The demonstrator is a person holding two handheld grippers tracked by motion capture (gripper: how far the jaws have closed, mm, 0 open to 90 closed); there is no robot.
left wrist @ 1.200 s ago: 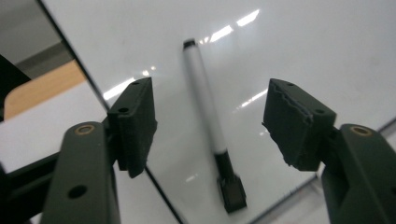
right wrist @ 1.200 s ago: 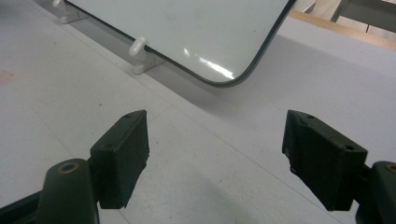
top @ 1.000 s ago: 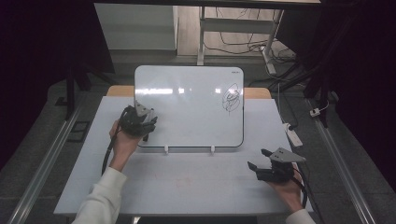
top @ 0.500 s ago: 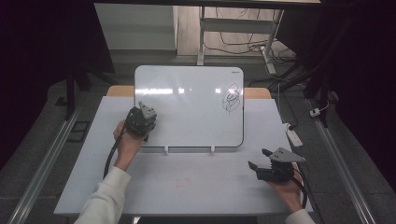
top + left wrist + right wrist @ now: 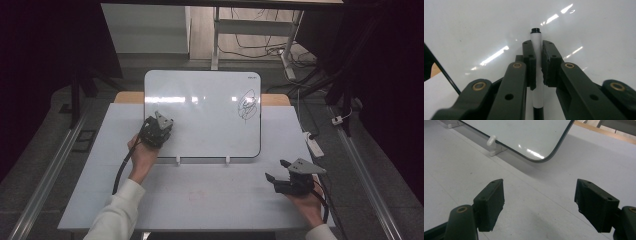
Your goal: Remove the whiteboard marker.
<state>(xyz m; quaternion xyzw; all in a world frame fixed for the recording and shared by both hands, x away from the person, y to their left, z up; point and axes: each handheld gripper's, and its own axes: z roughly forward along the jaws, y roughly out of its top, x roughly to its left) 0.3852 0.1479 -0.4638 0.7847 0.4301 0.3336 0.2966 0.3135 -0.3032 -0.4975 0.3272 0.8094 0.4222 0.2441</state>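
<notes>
Over the whiteboard's [image 5: 200, 115] left edge: left gripper [image 5: 539, 62], fingers [image 5: 530, 62] having just closed, pinching a white marker [image 5: 536, 41] with black cap. Near the tabletop's [image 5: 210, 200] front right: right gripper [image 5: 540, 202], fingers [image 5: 490, 202] spread, nothing between.

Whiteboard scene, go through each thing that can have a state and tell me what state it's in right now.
Whiteboard: lying on the table, a black scribble near its right edge.
Marker: capped, lying on the whiteboard, clamped.
Left gripper: jaws have just been closing, now shut on the marker.
Right gripper: jaws wide open, nothing between them, over the table.
</notes>
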